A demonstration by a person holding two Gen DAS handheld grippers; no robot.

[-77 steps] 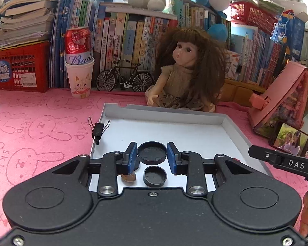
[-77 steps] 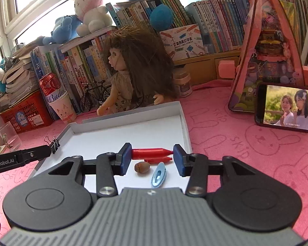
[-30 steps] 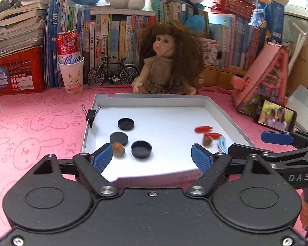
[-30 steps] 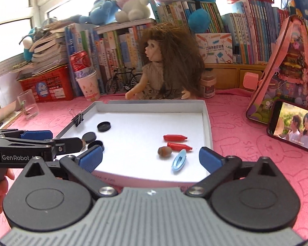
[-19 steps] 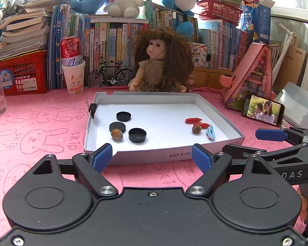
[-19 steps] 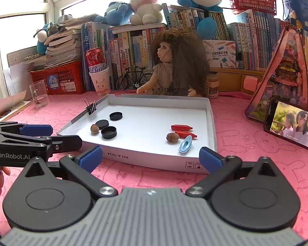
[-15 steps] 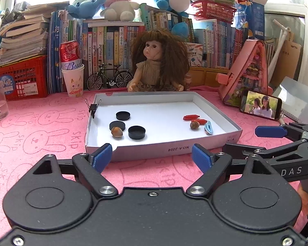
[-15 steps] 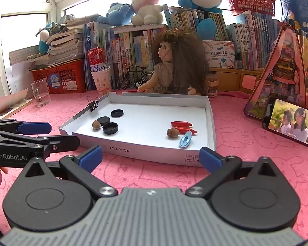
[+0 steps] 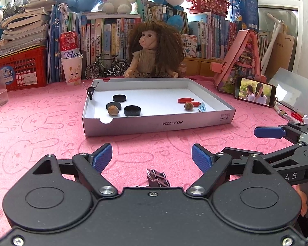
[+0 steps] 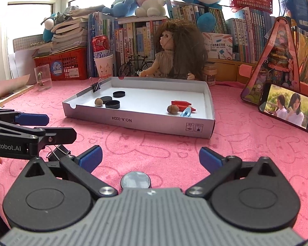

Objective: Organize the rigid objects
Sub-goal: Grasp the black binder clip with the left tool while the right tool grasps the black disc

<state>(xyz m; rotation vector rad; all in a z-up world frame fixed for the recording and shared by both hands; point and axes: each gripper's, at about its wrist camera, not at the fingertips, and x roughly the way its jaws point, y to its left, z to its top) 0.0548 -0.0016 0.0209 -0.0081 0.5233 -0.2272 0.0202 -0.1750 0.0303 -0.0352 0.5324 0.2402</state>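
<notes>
The left gripper [image 9: 152, 156] is spread wide with nothing in it; a small binder clip [image 9: 157, 180] lies just under it; the right gripper [image 10: 151, 161] is spread wide too, over a silver coin [image 10: 136, 180]; the white box [image 9: 154, 126] sits ahead of both.

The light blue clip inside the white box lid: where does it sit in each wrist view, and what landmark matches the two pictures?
Left wrist: the light blue clip lies right of centre, by the white box lid's right wall.
Right wrist: the clip lies right of centre, near the front right corner.
Shared landmark: in both views it lies just right of a brown nut, below two red pieces.
</notes>
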